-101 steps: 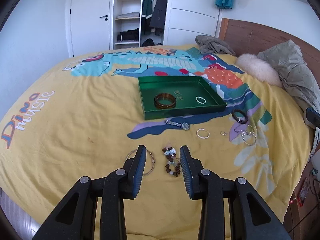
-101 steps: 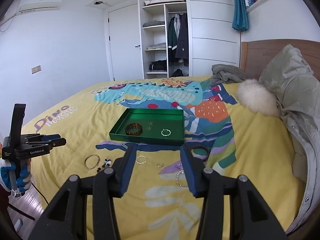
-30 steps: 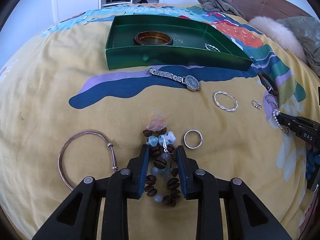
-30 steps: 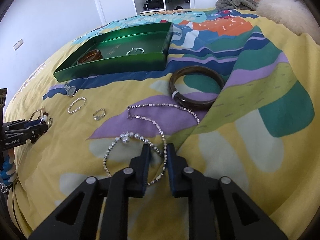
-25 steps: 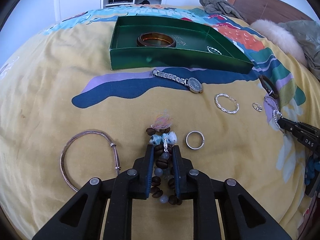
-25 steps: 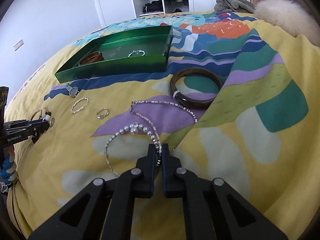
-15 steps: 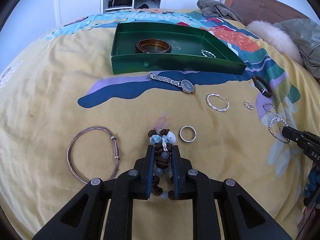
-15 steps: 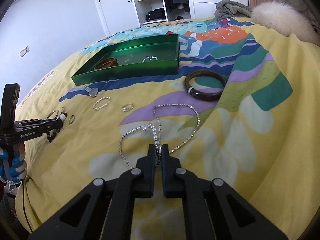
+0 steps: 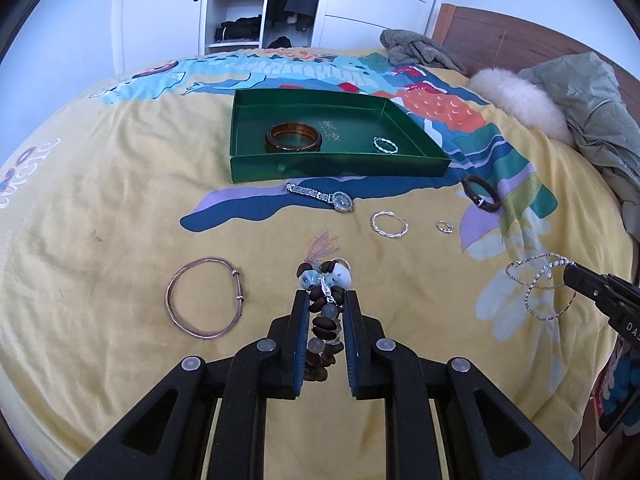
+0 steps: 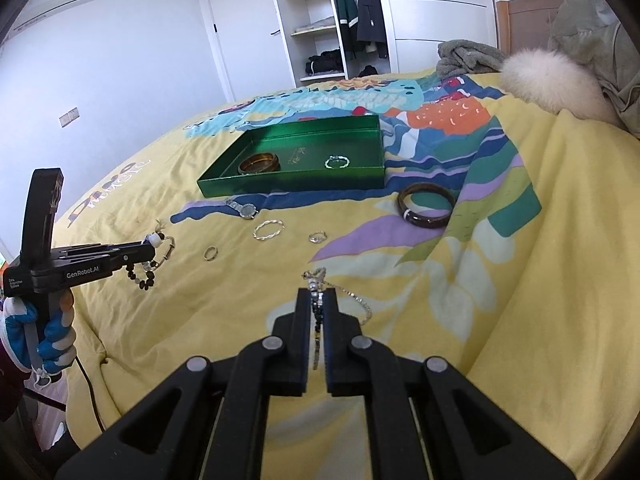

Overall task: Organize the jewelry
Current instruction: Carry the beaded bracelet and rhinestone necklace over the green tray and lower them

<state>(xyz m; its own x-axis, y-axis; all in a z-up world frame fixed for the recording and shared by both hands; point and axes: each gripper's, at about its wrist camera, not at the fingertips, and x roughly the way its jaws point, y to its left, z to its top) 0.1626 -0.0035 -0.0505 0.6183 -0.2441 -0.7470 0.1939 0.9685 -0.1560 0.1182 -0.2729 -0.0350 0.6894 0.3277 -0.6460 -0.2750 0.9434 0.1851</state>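
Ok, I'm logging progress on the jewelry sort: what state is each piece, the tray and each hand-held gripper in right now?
Left hand-held gripper: shut on bead bracelet, lifted.
Right hand-held gripper: shut on necklace, dangling.
Tray: open, holds amber bangle and twisted ring.
Watch, dark bangle, thin bangle: loose on the bed.

"GenRobot.AI" is printed on the side of the left gripper (image 10: 150, 254); the bedspread (image 10: 560, 280) lettering reads partly as "Dino".

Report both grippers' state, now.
Left gripper: shut on the beaded bracelet.
Right gripper: shut on the silver necklace.
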